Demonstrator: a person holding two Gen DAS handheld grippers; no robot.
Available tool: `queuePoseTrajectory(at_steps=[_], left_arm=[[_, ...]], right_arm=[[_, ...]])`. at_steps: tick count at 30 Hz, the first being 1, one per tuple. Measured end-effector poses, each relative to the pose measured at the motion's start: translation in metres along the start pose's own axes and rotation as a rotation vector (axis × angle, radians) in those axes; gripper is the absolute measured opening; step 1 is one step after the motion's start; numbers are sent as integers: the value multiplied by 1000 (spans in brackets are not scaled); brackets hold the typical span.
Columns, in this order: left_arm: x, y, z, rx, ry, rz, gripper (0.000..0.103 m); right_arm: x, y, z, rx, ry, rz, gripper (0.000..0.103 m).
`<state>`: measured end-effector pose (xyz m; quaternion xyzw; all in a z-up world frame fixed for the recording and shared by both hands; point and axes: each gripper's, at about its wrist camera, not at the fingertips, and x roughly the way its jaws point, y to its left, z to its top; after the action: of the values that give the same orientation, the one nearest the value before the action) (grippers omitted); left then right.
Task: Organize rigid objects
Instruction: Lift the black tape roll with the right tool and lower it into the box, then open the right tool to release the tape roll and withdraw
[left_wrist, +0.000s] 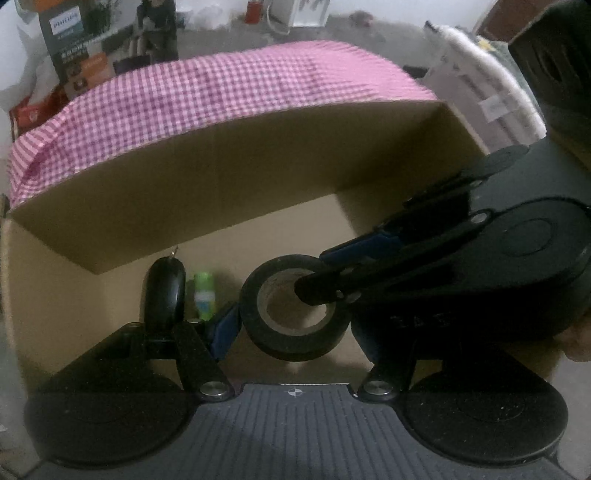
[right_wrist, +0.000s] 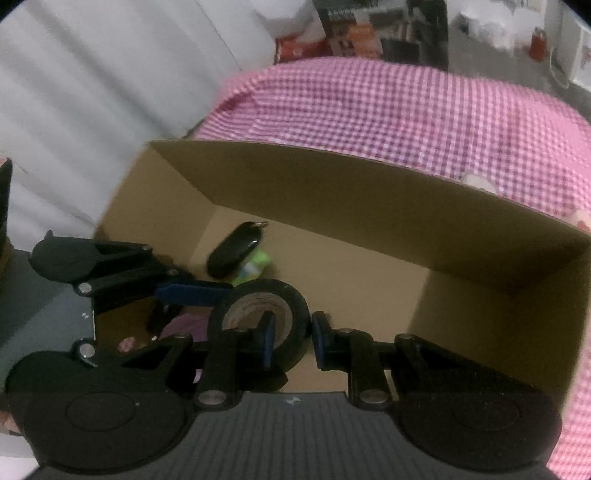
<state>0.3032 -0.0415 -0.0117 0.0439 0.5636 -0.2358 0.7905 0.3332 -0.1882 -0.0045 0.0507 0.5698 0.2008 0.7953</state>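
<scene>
Over the box (right_wrist: 480, 236), at the right wrist view's 6 o'clock, the right gripper (right_wrist: 291, 341) has its jaws clamped on the wall of the tape roll (right_wrist: 258, 325), one finger through the core. The left gripper (left_wrist: 291, 332) has jaws parted around the roll; whether they touch is unclear. A mouse (right_wrist: 232, 251) and green tube (right_wrist: 255, 267) lie below at 11 o'clock. Released here, the roll could strike them or roll.

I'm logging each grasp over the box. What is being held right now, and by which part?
The roll of black tape, over the cardboard box. The right gripper pinches its ring wall, one finger through the core; the left gripper flanks its outer rim.
</scene>
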Motion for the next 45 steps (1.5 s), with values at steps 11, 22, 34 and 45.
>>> queuePoseTrajectory(at_steps=[11, 22, 34, 45], left_arm=[[25, 11, 15, 24, 14, 42, 66], [-38, 8, 5, 0, -110, 35, 83], [-141, -24, -66, 31, -314, 65, 90], [-137, -89, -163, 168, -464, 65, 96]], right_arm=[[33, -13, 21, 1, 20, -38, 24], [-8, 3, 16, -4, -92, -69, 40], [-147, 37, -87, 1, -407, 42, 54], [-175, 55, -215, 29, -606, 105, 59]])
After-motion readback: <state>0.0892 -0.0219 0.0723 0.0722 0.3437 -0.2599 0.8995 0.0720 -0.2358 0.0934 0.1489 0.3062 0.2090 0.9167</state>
